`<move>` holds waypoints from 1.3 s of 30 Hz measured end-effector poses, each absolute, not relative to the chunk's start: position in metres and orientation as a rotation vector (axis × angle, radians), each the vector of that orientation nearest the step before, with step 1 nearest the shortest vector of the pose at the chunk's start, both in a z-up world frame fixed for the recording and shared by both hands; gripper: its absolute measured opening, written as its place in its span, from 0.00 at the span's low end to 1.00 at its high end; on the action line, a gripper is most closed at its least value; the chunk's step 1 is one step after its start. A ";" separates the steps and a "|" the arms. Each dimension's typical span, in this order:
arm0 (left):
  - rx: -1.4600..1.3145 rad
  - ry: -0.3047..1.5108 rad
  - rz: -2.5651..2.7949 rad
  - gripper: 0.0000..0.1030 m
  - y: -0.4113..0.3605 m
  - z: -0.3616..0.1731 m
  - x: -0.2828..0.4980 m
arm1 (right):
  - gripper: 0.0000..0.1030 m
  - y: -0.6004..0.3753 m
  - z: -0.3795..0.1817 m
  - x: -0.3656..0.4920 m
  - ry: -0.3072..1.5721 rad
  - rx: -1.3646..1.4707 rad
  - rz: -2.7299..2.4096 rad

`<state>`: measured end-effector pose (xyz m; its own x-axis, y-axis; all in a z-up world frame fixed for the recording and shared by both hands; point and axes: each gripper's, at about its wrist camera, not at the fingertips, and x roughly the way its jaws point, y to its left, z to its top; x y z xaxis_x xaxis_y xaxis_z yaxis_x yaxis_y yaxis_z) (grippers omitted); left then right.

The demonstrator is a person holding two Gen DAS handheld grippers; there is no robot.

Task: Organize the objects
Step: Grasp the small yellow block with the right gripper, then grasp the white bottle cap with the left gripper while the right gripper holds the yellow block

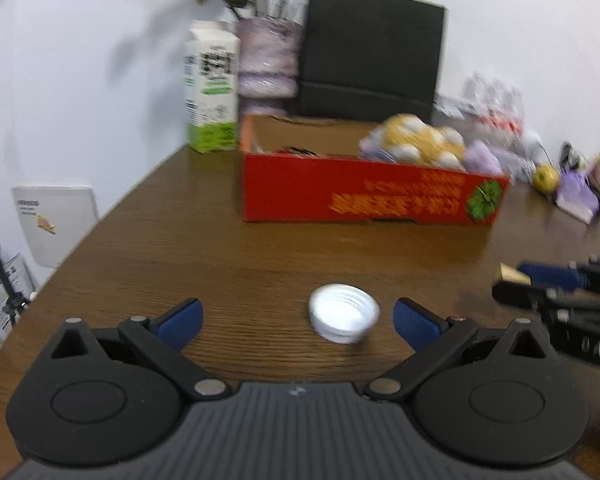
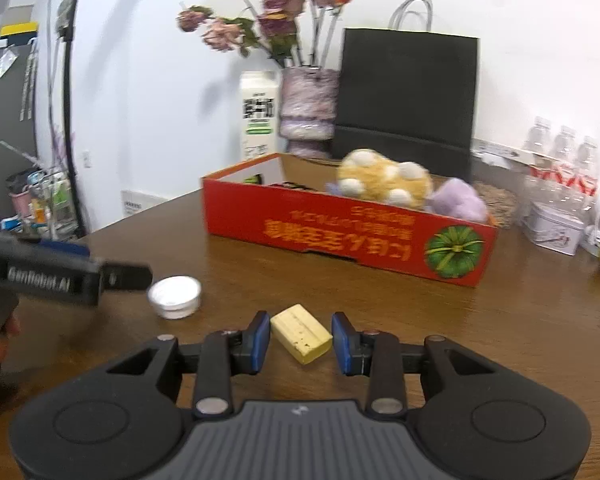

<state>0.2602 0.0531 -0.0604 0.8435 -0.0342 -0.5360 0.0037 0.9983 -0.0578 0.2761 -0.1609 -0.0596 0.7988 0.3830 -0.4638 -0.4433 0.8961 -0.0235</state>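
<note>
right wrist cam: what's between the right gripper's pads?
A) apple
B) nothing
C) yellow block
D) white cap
C: the yellow block sits between the right gripper's blue pads, while the white cap lies off to the left near the left gripper.

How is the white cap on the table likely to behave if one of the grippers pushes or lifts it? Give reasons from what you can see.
The white cap looks thin and hollow, so it is probably very light and would skid on the smooth table. It lies open side up on its flat face, so rolling seems unlikely unless tipped on edge. Its ridged wall may help grip.
</note>
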 end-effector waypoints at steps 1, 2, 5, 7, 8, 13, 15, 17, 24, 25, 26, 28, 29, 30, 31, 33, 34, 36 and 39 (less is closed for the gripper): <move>-0.042 0.573 -0.030 1.00 0.047 -0.061 0.264 | 0.32 -0.165 -0.059 0.278 0.467 -0.132 0.435; -0.035 0.579 -0.033 1.00 0.042 -0.063 0.267 | 0.32 -0.168 -0.059 0.279 0.466 -0.130 0.428; -0.025 0.615 -0.020 1.00 0.030 -0.068 0.281 | 0.32 -0.179 -0.059 0.284 0.467 -0.124 0.411; -0.028 0.653 -0.003 1.00 0.026 -0.071 0.292 | 0.32 -0.184 -0.060 0.286 0.469 -0.119 0.404; -0.036 0.672 0.007 1.00 0.026 -0.072 0.297 | 0.32 -0.186 -0.060 0.287 0.470 -0.116 0.402; -0.025 0.710 0.059 1.00 0.024 -0.076 0.314 | 0.32 -0.192 -0.060 0.292 0.480 -0.099 0.400; -0.020 0.710 0.075 1.00 0.021 -0.077 0.317 | 0.32 -0.192 -0.060 0.292 0.478 -0.104 0.400; -0.025 0.711 0.093 1.00 0.020 -0.077 0.319 | 0.32 -0.192 -0.060 0.292 0.480 -0.106 0.399; -0.075 0.655 0.021 0.39 0.013 -0.068 0.307 | 0.32 -0.190 -0.061 0.290 0.472 -0.110 0.395; -0.070 0.638 0.025 0.39 0.010 -0.066 0.304 | 0.32 -0.190 -0.060 0.290 0.470 -0.111 0.395; -0.060 0.615 0.032 0.39 0.007 -0.063 0.300 | 0.32 -0.190 -0.060 0.289 0.467 -0.111 0.395; -0.057 0.574 0.029 0.39 0.004 -0.058 0.293 | 0.32 -0.190 -0.060 0.288 0.458 -0.112 0.397; -0.061 0.562 0.026 0.39 0.002 -0.057 0.290 | 0.32 -0.190 -0.060 0.287 0.455 -0.113 0.399; -0.063 0.554 0.022 0.39 0.002 -0.055 0.288 | 0.32 -0.190 -0.059 0.287 0.452 -0.113 0.401; -0.066 0.545 0.021 0.39 0.000 -0.054 0.287 | 0.32 -0.190 -0.059 0.287 0.450 -0.112 0.403; -0.074 0.530 0.019 0.39 -0.003 -0.052 0.285 | 0.32 -0.191 -0.059 0.286 0.448 -0.106 0.402; -0.076 0.526 0.018 0.39 -0.004 -0.051 0.285 | 0.32 -0.191 -0.059 0.286 0.445 -0.104 0.402; -0.077 0.522 0.015 0.39 -0.008 -0.050 0.285 | 0.32 -0.191 -0.058 0.285 0.439 -0.102 0.401; -0.076 0.511 0.018 0.39 -0.013 -0.048 0.284 | 0.32 -0.191 -0.058 0.284 0.430 -0.100 0.403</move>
